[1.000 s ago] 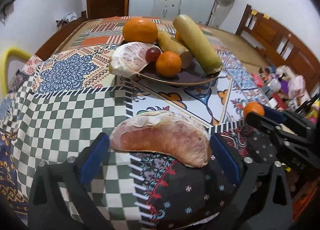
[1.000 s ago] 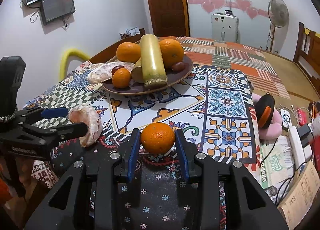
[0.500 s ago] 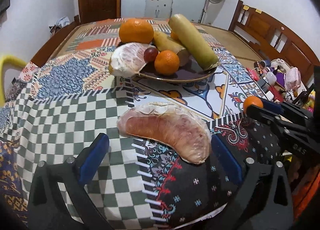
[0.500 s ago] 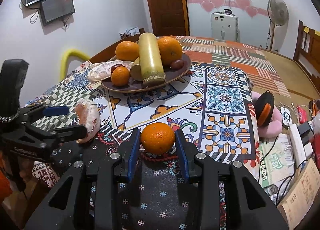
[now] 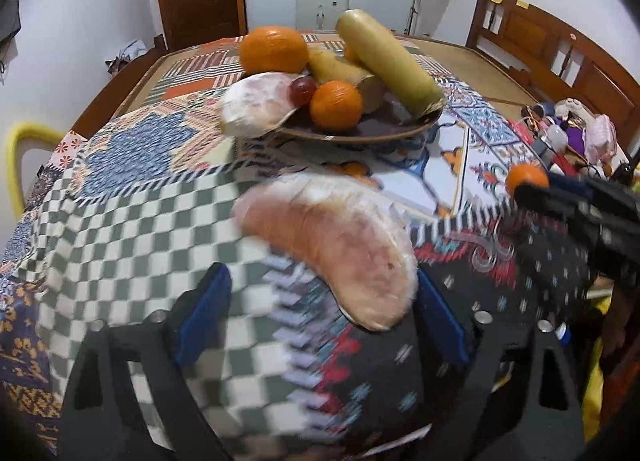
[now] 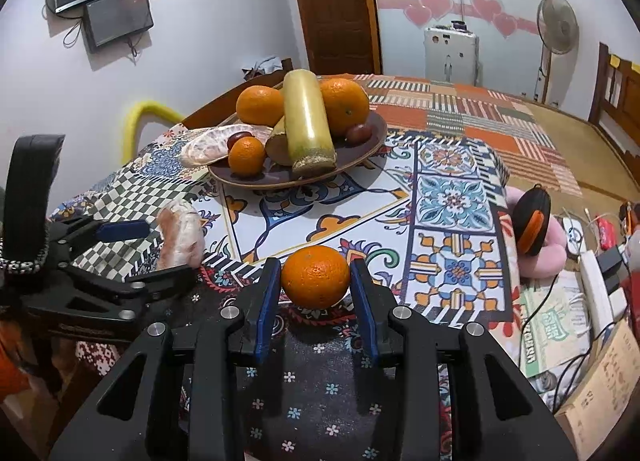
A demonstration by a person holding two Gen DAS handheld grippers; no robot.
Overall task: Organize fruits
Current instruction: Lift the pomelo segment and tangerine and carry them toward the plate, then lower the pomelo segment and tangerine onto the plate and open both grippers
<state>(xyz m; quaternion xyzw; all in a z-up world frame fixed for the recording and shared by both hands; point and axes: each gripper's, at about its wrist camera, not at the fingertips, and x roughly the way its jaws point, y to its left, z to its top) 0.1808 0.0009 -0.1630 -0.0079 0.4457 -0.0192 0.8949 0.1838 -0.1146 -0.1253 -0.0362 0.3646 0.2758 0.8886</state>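
Tangerine [image 6: 315, 276] sits clenched between the right gripper [image 6: 316, 293] jaws, low at 6 o'clock from the fruit plate [image 6: 352, 171]. The left gripper [image 5: 320, 301] jaws stand wide apart; the pomelo segment [image 5: 336, 249] touches only the right pad, above the patchwork surface [image 6: 452, 197].

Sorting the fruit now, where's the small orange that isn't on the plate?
The small orange sits between the right tongs, low centre in the right wrist view, nearer than the fruit plate.

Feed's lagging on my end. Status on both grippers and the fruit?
Right gripper shut on small orange. Left gripper open around pomelo segment. Plate ahead already crowded; path to it clear.
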